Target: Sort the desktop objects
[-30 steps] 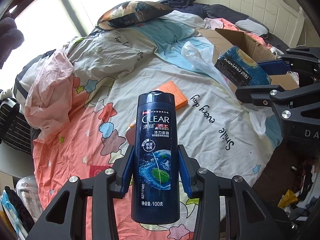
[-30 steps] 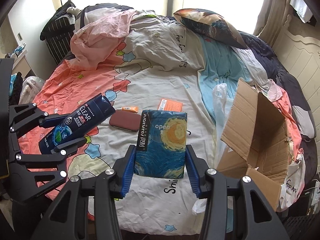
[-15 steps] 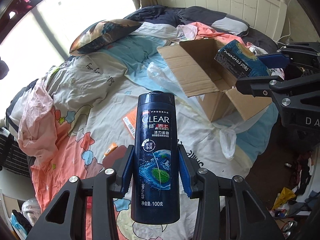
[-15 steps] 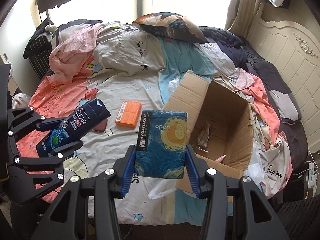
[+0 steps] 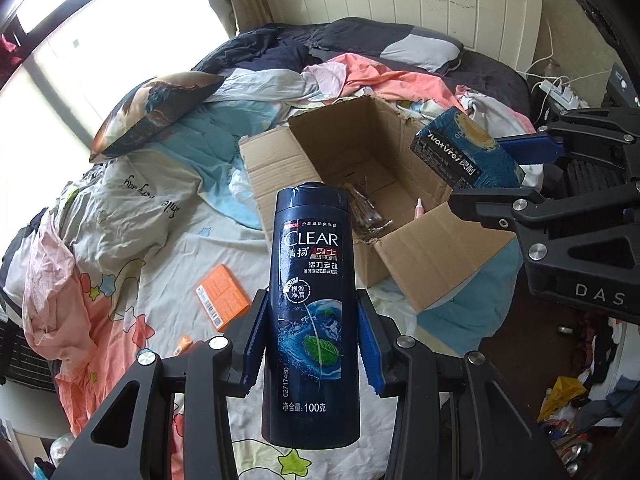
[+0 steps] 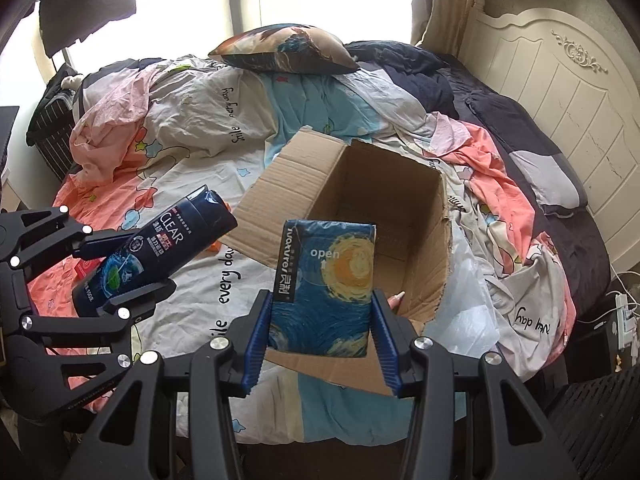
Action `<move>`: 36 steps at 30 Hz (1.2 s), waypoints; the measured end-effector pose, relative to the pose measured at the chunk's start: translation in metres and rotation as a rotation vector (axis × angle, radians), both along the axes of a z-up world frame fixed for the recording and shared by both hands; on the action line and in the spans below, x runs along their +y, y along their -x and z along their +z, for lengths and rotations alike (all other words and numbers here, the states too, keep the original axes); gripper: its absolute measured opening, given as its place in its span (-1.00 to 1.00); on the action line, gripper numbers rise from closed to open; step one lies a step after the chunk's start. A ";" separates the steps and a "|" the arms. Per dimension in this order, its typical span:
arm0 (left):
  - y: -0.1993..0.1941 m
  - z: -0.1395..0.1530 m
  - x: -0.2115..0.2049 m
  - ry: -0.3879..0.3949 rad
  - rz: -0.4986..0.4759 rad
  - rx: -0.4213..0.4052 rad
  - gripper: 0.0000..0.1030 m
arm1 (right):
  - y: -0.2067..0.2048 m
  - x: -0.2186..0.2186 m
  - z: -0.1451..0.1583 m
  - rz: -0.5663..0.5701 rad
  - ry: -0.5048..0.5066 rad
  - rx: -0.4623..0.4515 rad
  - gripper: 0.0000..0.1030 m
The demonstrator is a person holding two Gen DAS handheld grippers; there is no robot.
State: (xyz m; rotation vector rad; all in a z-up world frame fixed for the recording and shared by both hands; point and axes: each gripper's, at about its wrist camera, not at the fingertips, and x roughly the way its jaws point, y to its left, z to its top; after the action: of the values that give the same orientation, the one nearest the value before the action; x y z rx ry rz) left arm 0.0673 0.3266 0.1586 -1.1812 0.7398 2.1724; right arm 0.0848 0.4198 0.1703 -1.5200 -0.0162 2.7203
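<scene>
My left gripper [image 5: 312, 340] is shut on a dark blue CLEAR shampoo bottle [image 5: 310, 304], held in the air near the left flap of an open cardboard box [image 5: 436, 264]; the bottle also shows in the right wrist view [image 6: 156, 252]. My right gripper [image 6: 320, 328] is shut on a blue starry-night tissue pack [image 6: 326, 286] and holds it above the box's [image 6: 348, 184] near edge; the pack also shows in the left wrist view [image 5: 466, 152]. The box holds a brown packet [image 5: 368, 212] and a small pink tube [image 5: 419, 208].
The box sits on a bed with a patterned quilt [image 6: 192, 148]. An orange box [image 5: 222, 294] and a small orange tube [image 5: 185, 343] lie on the quilt. A pillow [image 6: 284, 50] lies at the far side. A white plastic bag [image 6: 468, 312] lies right of the box. The headboard [image 6: 560, 92] is at right.
Both grippers have moved with their loads toward the cardboard box. The tissue pack is now over the box's near edge and the bottle is close to its left flap.
</scene>
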 end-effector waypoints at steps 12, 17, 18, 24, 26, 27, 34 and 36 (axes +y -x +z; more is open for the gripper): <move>0.019 -0.006 0.057 -0.016 -0.032 -0.004 -0.19 | 0.003 0.046 -0.004 -0.054 0.024 0.015 -0.14; 0.031 -0.016 0.079 -0.005 -0.037 0.008 -0.19 | 0.015 0.058 -0.014 -0.053 0.033 0.012 -0.13; 0.035 -0.018 0.083 -0.008 -0.036 0.006 -0.19 | 0.018 0.060 -0.017 -0.053 0.033 0.010 -0.13; 0.057 -0.034 0.105 -0.002 -0.031 0.008 -0.19 | 0.035 0.076 -0.036 -0.058 0.034 0.001 -0.13; 0.065 -0.039 0.110 0.004 -0.026 0.013 -0.19 | 0.041 0.082 -0.044 -0.064 0.038 -0.005 -0.13; 0.069 -0.042 0.113 0.004 -0.026 0.011 -0.19 | 0.044 0.085 -0.048 -0.067 0.040 -0.008 -0.13; 0.089 -0.058 0.125 0.011 -0.032 -0.002 -0.19 | 0.061 0.095 -0.066 -0.064 0.024 -0.030 -0.13; 0.091 -0.060 0.127 0.010 -0.034 0.000 -0.19 | 0.065 0.095 -0.068 -0.061 0.015 -0.032 -0.13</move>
State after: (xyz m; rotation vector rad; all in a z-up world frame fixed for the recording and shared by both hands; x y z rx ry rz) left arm -0.0242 0.4535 0.0982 -1.1652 0.7666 2.1437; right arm 0.0203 0.5153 0.1023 -1.5413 0.0485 2.6549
